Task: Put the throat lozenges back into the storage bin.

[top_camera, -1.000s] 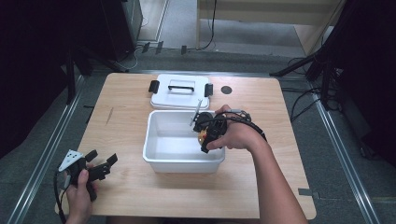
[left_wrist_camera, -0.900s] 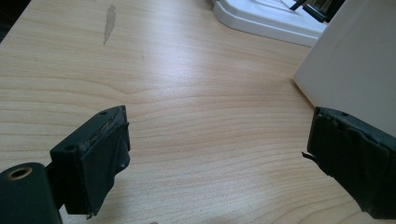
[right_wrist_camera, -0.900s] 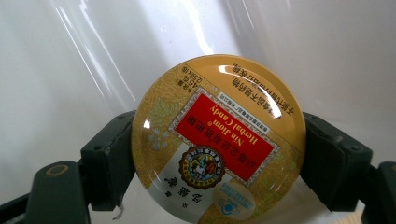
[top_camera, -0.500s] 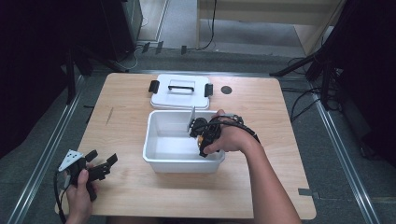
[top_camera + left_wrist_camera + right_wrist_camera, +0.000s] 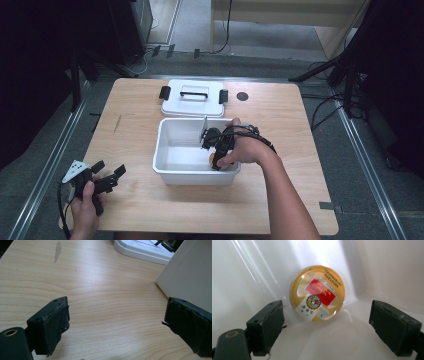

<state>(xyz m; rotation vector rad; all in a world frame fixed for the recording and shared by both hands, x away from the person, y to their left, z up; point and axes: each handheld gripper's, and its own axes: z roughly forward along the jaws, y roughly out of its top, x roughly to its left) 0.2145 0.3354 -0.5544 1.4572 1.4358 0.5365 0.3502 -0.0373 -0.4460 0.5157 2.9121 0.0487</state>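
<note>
Lid [image 5: 193,98] of white plastic, with a black handle and black clips, lies flat on the wooden surface [image 5: 300,140] just behind the white bin [image 5: 172,170] — close to its far wall. The right gripper [image 5: 214,150] reaches down inside the bin at its right end, jaws spread wide and holding nothing; in the right gripper view a round gold tin [image 5: 317,292] with a red label sits in the bin's corner, between the jaws but apart from both. The left gripper [image 5: 107,175] rests near the surface's front left corner, jaws open over bare wood — the bin's outer wall [image 5: 190,277] stands beside its right jaw.
</note>
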